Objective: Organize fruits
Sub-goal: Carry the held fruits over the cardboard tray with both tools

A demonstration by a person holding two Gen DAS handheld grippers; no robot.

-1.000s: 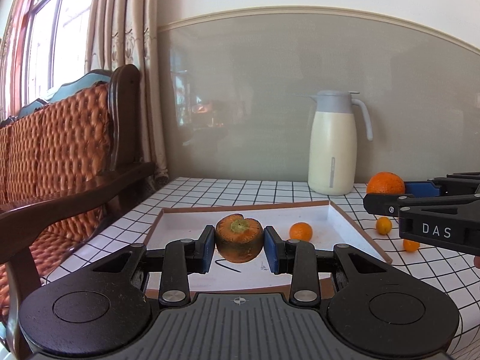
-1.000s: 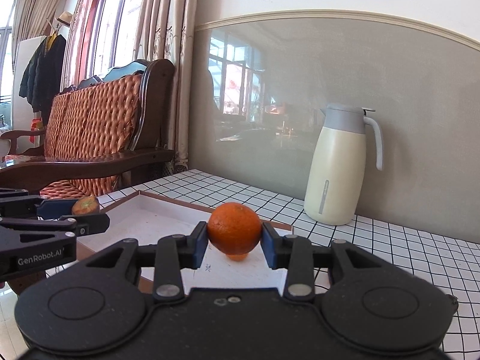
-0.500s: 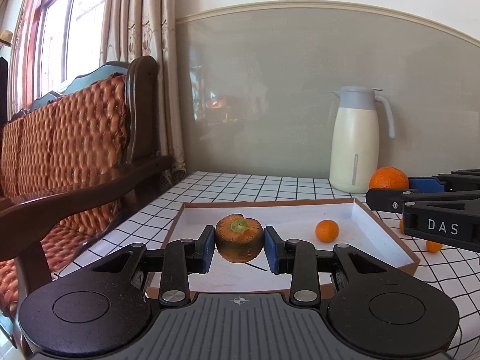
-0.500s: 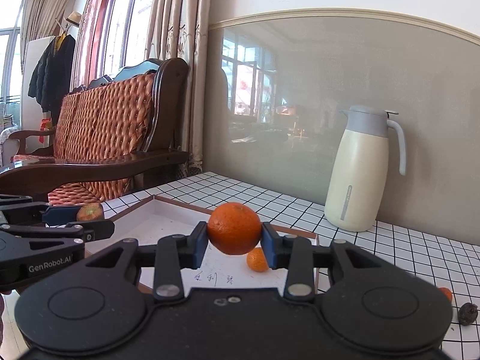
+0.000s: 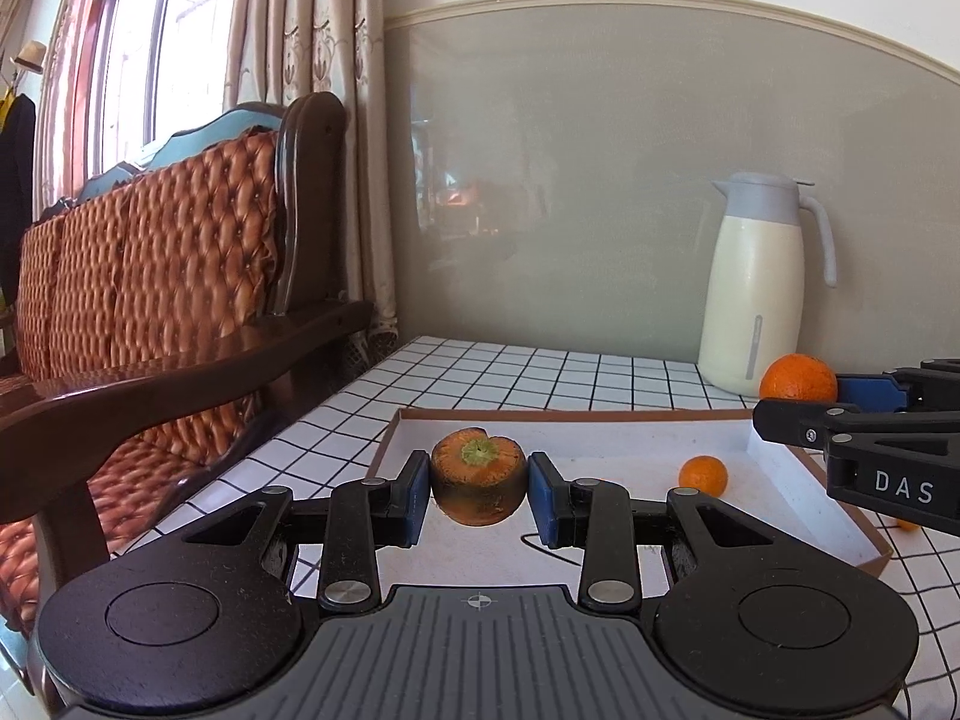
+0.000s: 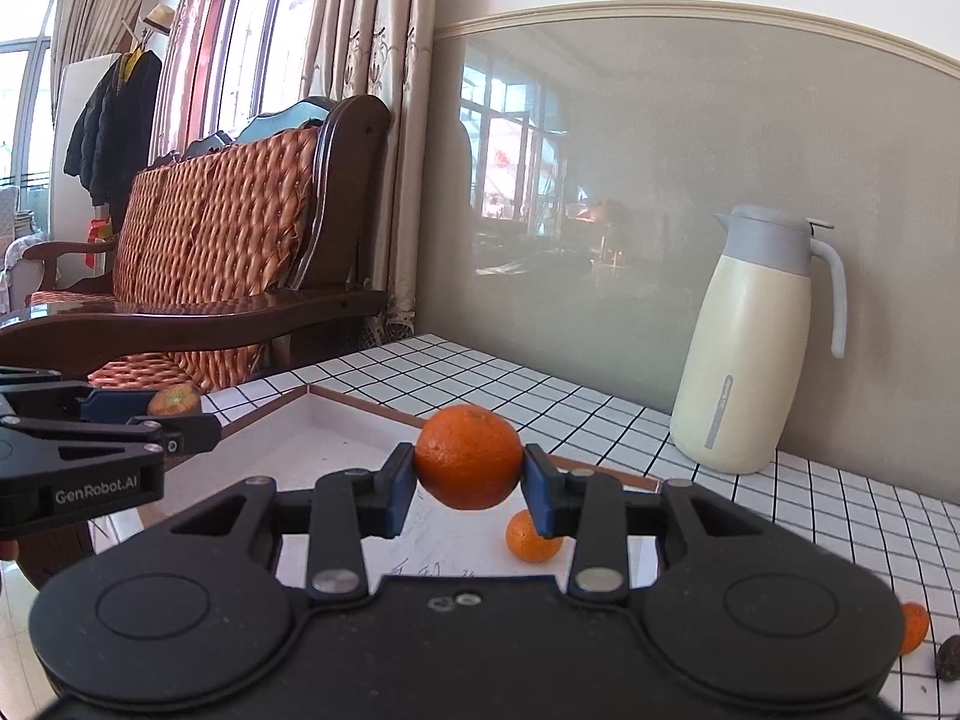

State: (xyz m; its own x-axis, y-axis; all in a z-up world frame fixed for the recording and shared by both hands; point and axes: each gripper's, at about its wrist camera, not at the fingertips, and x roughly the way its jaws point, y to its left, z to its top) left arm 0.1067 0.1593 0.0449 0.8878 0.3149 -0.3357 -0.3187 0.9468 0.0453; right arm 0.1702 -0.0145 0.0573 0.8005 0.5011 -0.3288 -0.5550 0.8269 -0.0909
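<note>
My left gripper (image 5: pixel 479 489) is shut on a dark orange fruit with a green stem end (image 5: pixel 477 477), held above the near left part of a white cardboard tray (image 5: pixel 852 531). My right gripper (image 6: pixel 468 477) is shut on a bright orange (image 6: pixel 468 456), held above the tray (image 6: pixel 360 405); that orange shows at the right of the left wrist view (image 5: pixel 797 377). One small mandarin (image 5: pixel 702 475) lies in the tray, also seen under the right gripper (image 6: pixel 529 540). The left gripper's fruit shows at the left of the right wrist view (image 6: pixel 174 401).
A cream thermos jug (image 5: pixel 759 282) stands on the black-gridded white tablecloth behind the tray. A small mandarin (image 6: pixel 913 627) and a dark shrivelled fruit (image 6: pixel 949 657) lie on the cloth at right. A wooden sofa with orange cushions (image 5: pixel 150 276) stands left of the table.
Both grippers, each holding its fruit, have shifted left over the tray and drawn back a little. The jug and small mandarin now sit further right in both views.
</note>
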